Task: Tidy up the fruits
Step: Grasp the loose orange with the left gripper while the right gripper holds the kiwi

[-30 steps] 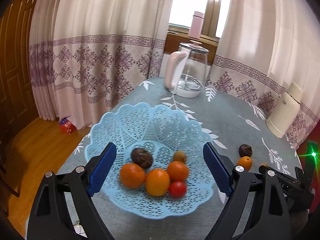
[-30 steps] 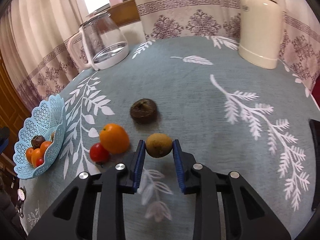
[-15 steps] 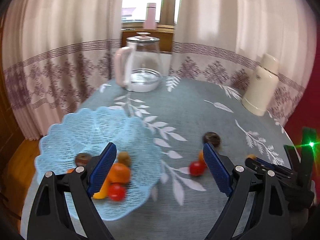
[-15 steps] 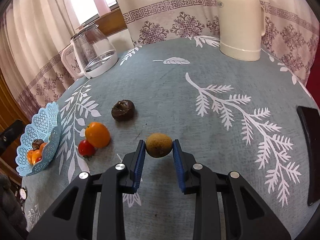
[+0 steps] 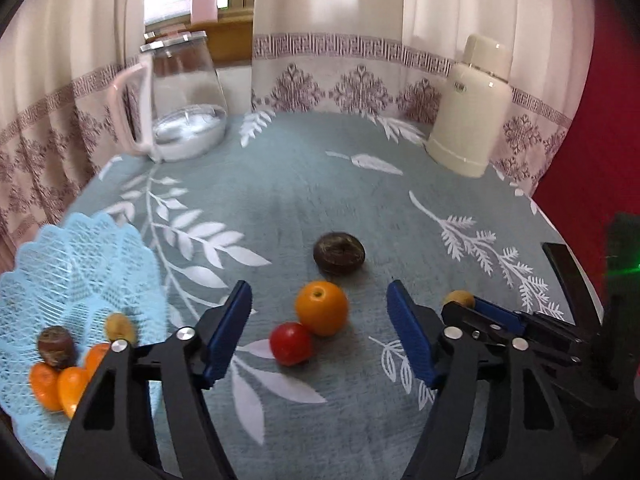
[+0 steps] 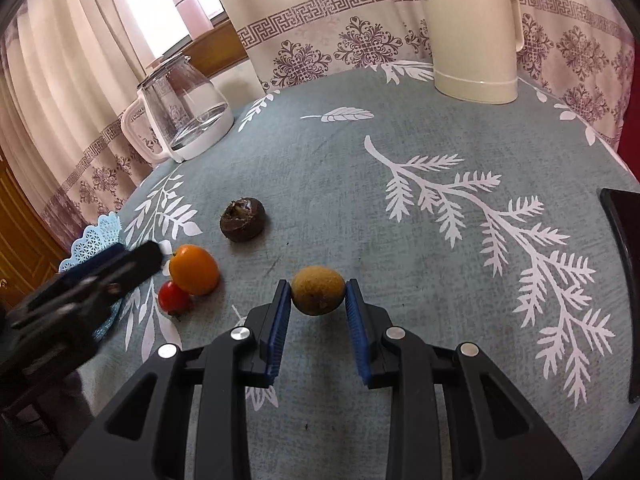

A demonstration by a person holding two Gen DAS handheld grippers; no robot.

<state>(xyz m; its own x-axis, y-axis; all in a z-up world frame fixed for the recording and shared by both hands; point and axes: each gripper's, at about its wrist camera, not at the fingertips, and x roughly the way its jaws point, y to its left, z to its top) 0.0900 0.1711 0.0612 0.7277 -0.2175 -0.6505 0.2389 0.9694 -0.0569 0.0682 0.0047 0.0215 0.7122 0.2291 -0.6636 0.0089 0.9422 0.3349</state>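
You are partway through gathering loose fruit into the blue basket (image 5: 84,264), which sits at the left edge of the bench (image 5: 304,184) and already holds several oranges, a dark fruit and a small brown one. Your right gripper (image 6: 318,306) has its fingers pinching the kiwi (image 6: 318,290), which looks lifted just clear of the cloth, so the step in hand is carrying that fruit over to the basket. To finish it, I judge you need to swing left and low across the bench, then let go above the basket's bowl rather than its rim.

Your left gripper (image 5: 320,330) hovers with its fingers spread wide and nothing between them, lined up over the orange (image 5: 321,308) and the cherry tomato (image 5: 291,343), which touch each other. Taking the orange calls for a drop around it without nudging the tomato away. The wrinkled dark fruit (image 5: 339,253) lies just beyond them, apart.

Mind the crossing: your left gripper lies between the kiwi and the basket, so the two could collide. The glass kettle (image 5: 180,100) and cream thermos (image 5: 468,108) stand well back, out of the way, and a dark flat object (image 6: 624,280) lies at the right edge.
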